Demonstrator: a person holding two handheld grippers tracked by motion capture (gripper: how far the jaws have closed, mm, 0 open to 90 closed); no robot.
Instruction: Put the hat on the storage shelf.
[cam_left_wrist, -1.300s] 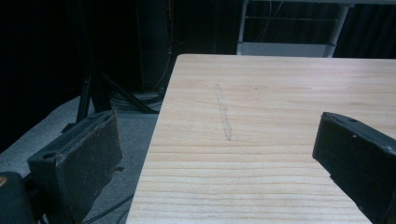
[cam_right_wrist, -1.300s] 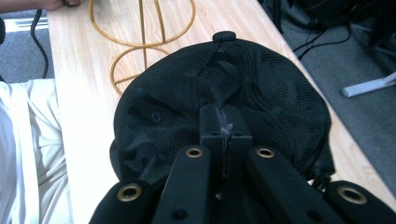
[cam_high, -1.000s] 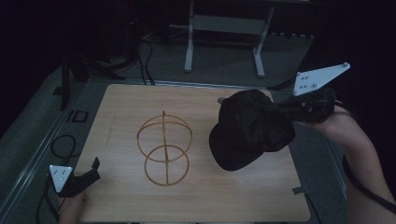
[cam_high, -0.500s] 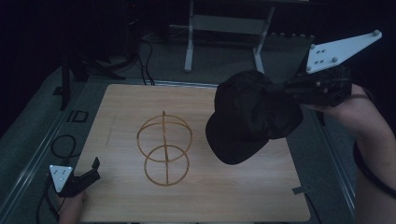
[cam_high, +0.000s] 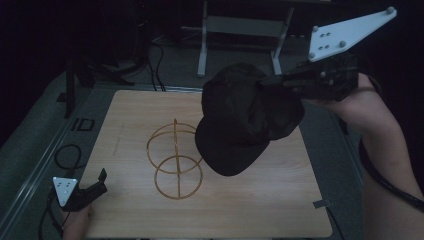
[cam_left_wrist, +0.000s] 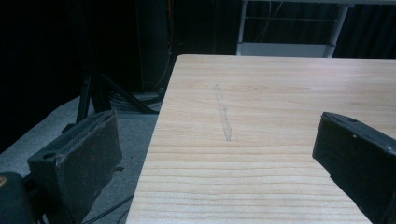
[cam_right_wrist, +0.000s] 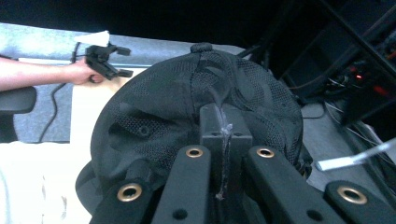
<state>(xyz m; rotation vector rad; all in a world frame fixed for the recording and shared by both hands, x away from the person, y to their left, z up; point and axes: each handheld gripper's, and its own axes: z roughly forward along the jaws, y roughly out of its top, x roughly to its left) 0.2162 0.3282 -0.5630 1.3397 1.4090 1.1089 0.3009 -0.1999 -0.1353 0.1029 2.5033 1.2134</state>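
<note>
A black mesh cap (cam_high: 241, 117) hangs in the air above the right half of the wooden table (cam_high: 130, 107), with my right gripper (cam_high: 272, 82) shut on its back edge. In the right gripper view the cap (cam_right_wrist: 187, 107) bulges just beyond the closed jaws, and my right gripper (cam_right_wrist: 223, 122) pinches its fabric. A gold wire stand (cam_high: 174, 157) made of two rings on a crossed frame stands at the table's middle, just left of and below the cap. My left gripper (cam_high: 101, 180) rests open at the near left corner; in its own view my left gripper (cam_left_wrist: 219, 154) has bare wood between its jaws.
A metal frame on legs (cam_high: 240, 30) stands beyond the far edge. Cables (cam_high: 65, 155) lie on the grey floor to the left. The table's left edge (cam_left_wrist: 154, 135) drops to the floor beside my left jaw. A faint pencil line (cam_left_wrist: 223, 112) marks the wood.
My right gripper has lifted the cap higher and carried it leftward, toward the wire stand. The left gripper has stayed where it was.
</note>
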